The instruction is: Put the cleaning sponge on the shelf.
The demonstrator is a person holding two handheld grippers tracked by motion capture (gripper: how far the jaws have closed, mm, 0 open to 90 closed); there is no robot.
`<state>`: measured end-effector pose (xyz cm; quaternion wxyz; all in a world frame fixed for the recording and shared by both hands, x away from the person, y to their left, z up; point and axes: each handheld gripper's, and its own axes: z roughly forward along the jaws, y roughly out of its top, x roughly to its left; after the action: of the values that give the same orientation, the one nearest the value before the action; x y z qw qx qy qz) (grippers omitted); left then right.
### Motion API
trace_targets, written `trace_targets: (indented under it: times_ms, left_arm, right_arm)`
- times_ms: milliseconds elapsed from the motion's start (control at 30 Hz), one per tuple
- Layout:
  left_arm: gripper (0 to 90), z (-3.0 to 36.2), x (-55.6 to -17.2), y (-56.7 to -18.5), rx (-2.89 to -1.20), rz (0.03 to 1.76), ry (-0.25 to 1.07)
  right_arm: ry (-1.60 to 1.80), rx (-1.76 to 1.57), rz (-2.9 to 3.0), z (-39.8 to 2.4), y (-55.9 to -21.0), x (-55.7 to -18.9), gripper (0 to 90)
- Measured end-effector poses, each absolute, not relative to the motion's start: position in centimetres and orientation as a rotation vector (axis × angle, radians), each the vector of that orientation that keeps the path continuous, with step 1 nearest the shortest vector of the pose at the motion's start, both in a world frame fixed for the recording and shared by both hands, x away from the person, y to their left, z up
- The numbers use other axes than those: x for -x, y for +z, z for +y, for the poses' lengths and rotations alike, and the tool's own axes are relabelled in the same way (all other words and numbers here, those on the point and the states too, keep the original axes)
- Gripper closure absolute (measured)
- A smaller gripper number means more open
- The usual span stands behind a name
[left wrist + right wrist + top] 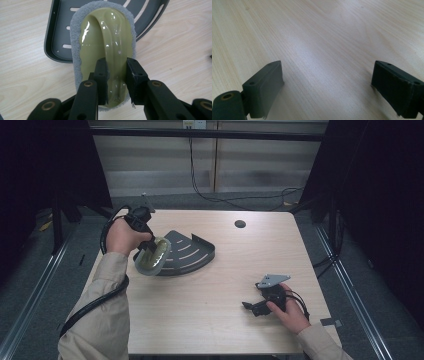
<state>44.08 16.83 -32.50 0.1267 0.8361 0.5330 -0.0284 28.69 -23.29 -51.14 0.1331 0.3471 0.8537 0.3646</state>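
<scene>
- The left gripper is clamped on the raised handle of an olive-green scrubber, one black jaw on each side of the ridge.
- The scrubber's grey pad overlaps the near rim of a dark slotted tray; in the high view the scrubber sits at the left edge of that quarter-round tray, on the table's left half.
- The right gripper has its jaws spread wide with nothing between them, low over bare wood.
- In the high view the right gripper is near the front right corner, well apart from the tray, with open tabletop between them.
- The table is pale wood grain with a round hole near its far edge.
- Grey floor and dark curtains surround it; a cable hangs behind.
</scene>
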Motion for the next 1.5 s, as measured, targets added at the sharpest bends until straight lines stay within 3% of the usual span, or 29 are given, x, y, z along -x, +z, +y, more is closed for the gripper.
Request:
trace_targets:
  times_ms: [1500]
  left_arm:
    - [72.3,17.7,-49.8,-36.2,-2.482,1.470,-0.056]
  right_arm:
    - [1.060,-1.006,2.476,-23.3,-51.1,-28.7,9.5]
